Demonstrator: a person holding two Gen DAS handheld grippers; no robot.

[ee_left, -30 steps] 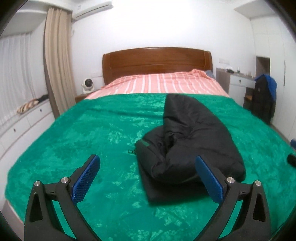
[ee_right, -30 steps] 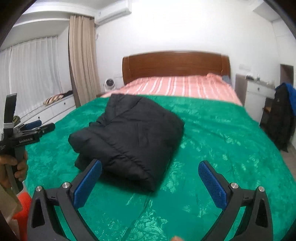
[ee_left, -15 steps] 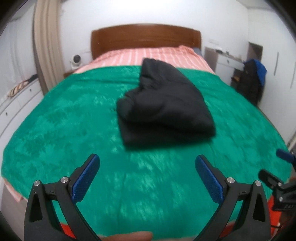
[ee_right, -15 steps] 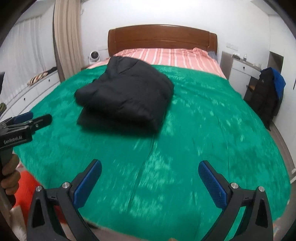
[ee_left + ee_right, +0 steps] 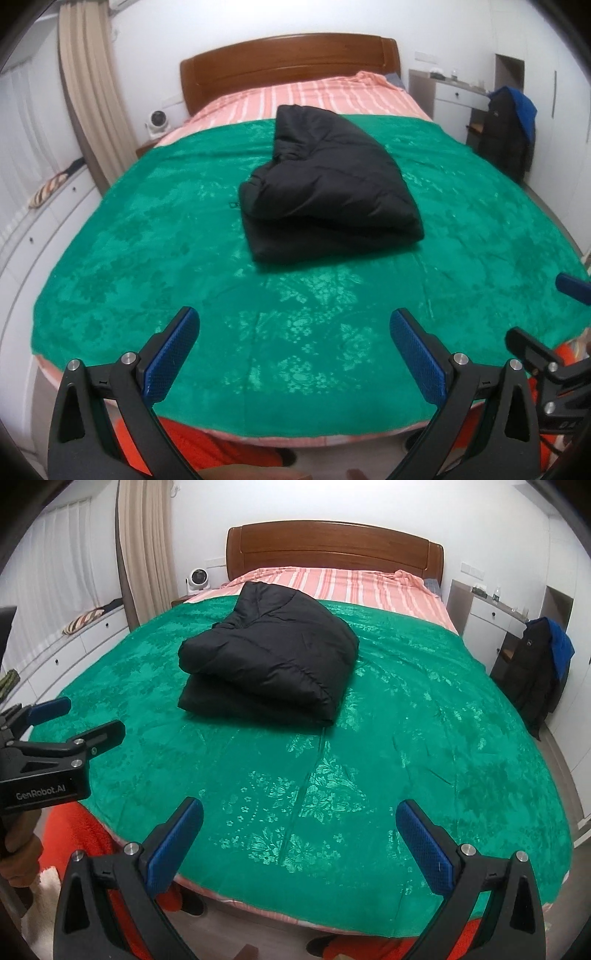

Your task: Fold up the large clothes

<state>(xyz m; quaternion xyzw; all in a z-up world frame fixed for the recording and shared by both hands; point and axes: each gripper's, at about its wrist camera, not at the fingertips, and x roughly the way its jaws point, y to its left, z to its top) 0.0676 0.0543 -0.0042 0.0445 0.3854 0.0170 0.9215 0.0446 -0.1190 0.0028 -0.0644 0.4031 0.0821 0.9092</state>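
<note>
black jacket [image 5: 325,184] folded on green blanket [image 5: 147,258] | both tools spread, empty

Black puffy jacket [image 5: 328,184] [image 5: 269,653] — folded into thick, roughly rectangular bundle, top half doubled over lower layer. Quilted seams visible, surface slightly shiny. Lies flat on green bedspread [image 5: 147,258] [image 5: 406,720] near bed's middle — far end reaching edge of striped pink sheet [image 5: 314,96] [image 5: 351,583].

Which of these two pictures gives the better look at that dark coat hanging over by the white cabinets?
The right wrist view: the dark coat hangs unobstructed, its blue garment draped on top. The left wrist view shows the same coat near the picture's curved edge, more squeezed.
</note>
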